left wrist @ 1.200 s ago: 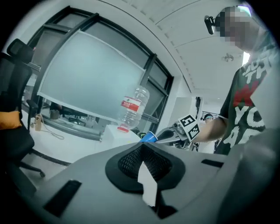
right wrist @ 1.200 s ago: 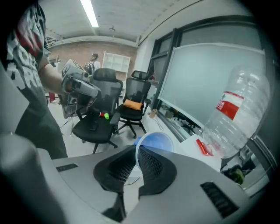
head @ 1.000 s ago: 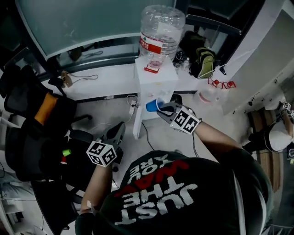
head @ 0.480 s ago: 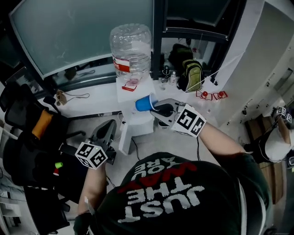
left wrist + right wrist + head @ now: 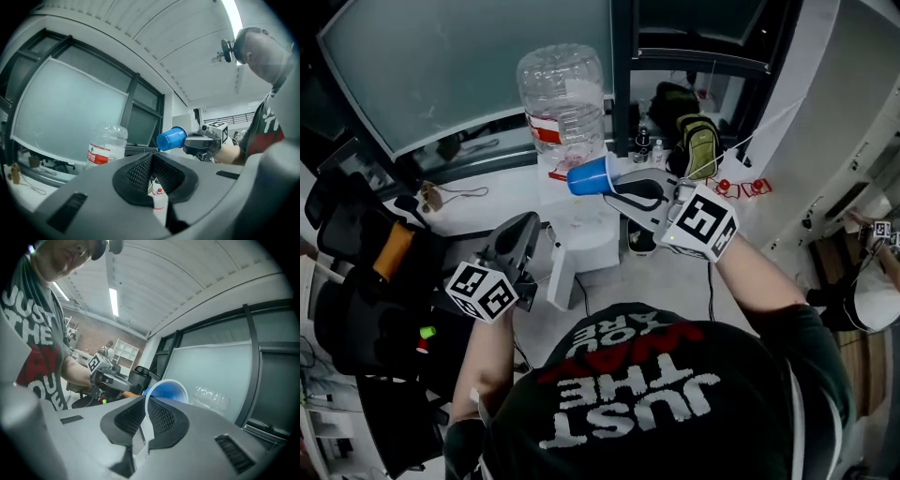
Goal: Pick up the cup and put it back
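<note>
A blue plastic cup (image 5: 589,176) lies on its side in the air, pinched at the rim by my right gripper (image 5: 619,183), which is shut on it. The cup's mouth faces the right gripper's camera (image 5: 166,392), with the rim between the mesh pads. In the head view it hangs beside the water bottle (image 5: 562,94) that stands on the white dispenser (image 5: 581,239). My left gripper (image 5: 525,225) is lower and to the left, shut with nothing in it. From the left gripper view the cup (image 5: 172,138) and the right gripper (image 5: 201,143) show up to the right.
A green backpack (image 5: 696,145) and small bottles sit on the white ledge (image 5: 478,202) behind the dispenser. A black office chair (image 5: 366,272) with an orange item stands at the left. Dark window frames rise behind. A cable runs across the floor beside the dispenser.
Both grippers have risen. The right one carried the blue cup up from in front of the dispenser's body to the level of the bottle. The left one rose toward the dispenser.
</note>
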Tool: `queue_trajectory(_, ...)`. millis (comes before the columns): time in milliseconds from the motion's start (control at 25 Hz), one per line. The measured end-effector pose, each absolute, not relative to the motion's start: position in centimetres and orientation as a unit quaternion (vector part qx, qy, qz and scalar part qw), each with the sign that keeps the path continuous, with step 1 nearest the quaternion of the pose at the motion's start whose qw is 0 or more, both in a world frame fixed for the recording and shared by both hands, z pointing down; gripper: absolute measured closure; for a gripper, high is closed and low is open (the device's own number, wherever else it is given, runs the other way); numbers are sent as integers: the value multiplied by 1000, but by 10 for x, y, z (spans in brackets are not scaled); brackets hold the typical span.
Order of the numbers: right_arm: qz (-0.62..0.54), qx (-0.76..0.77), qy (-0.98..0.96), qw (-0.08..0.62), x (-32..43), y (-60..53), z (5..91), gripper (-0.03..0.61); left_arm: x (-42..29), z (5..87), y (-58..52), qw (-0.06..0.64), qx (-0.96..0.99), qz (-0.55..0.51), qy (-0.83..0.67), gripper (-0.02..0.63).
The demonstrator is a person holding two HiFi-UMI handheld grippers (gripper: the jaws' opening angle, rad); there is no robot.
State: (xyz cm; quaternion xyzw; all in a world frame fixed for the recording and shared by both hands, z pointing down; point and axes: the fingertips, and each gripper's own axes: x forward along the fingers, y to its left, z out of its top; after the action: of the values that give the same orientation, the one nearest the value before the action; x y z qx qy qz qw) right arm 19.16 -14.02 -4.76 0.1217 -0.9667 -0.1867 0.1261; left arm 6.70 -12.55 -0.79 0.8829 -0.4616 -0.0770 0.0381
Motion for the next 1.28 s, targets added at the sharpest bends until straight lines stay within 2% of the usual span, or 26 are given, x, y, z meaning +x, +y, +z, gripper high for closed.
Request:
queue_trajectory(280,-190,117,-968,112,172,-139,-54,531,45,-18,-126,40,880,-80,-467,606)
queue_trajectory(640,-190,103,-967,132,144,-140,-46,531,19,-4,-122,45,878,-81,-469,605)
queue_trajectory(960,-187,51,-962,190,61,-128,-3,531,-55,45,-97,73,857,-81,-504,604)
queue_trajectory(1280,-163,10,-944,287,-25,-108,102,531,-143,136,-58,110,831,-92,-538,606)
